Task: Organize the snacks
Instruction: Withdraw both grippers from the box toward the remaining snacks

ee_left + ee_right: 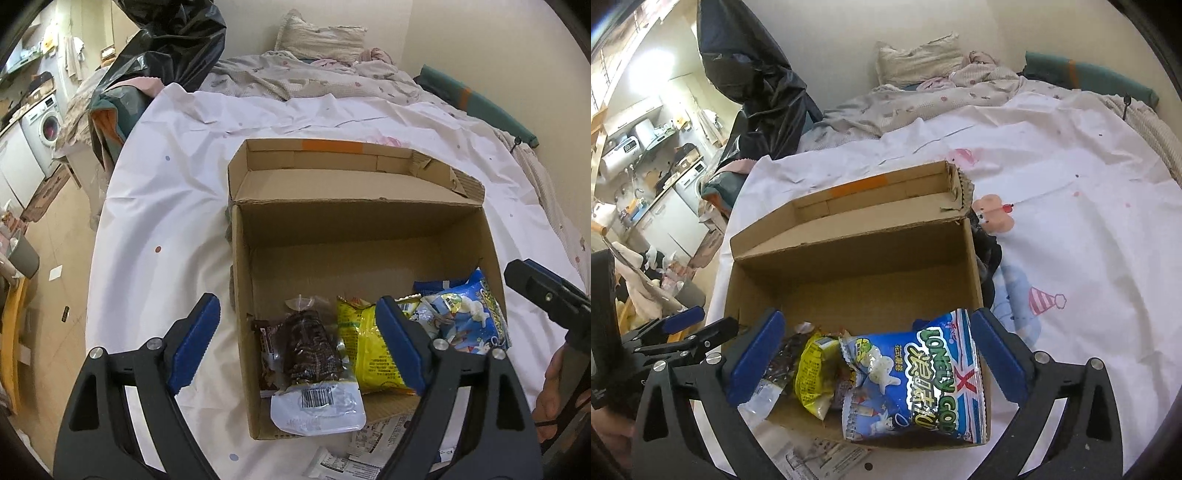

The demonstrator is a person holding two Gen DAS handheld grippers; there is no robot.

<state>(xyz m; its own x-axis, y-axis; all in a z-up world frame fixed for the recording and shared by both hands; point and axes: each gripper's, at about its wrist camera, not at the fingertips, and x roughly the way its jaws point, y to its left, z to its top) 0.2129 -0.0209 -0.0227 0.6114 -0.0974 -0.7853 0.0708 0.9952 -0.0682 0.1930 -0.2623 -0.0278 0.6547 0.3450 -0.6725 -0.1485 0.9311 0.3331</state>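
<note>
Cardboard box w/ blue snack bag inside; both hand-held grippers, left & right, spread, empty.

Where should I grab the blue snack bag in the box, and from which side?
Grip the blue bag by its crimped top edge, which sticks up above the box wall. Coming from above with the right gripper looks best, since the yellow bag crowds its left and the wall its right.

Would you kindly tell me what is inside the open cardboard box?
Brown chocolate packet, yellow snack bag and blue-white puffed-snack bag; beneath them stays covered.
</note>
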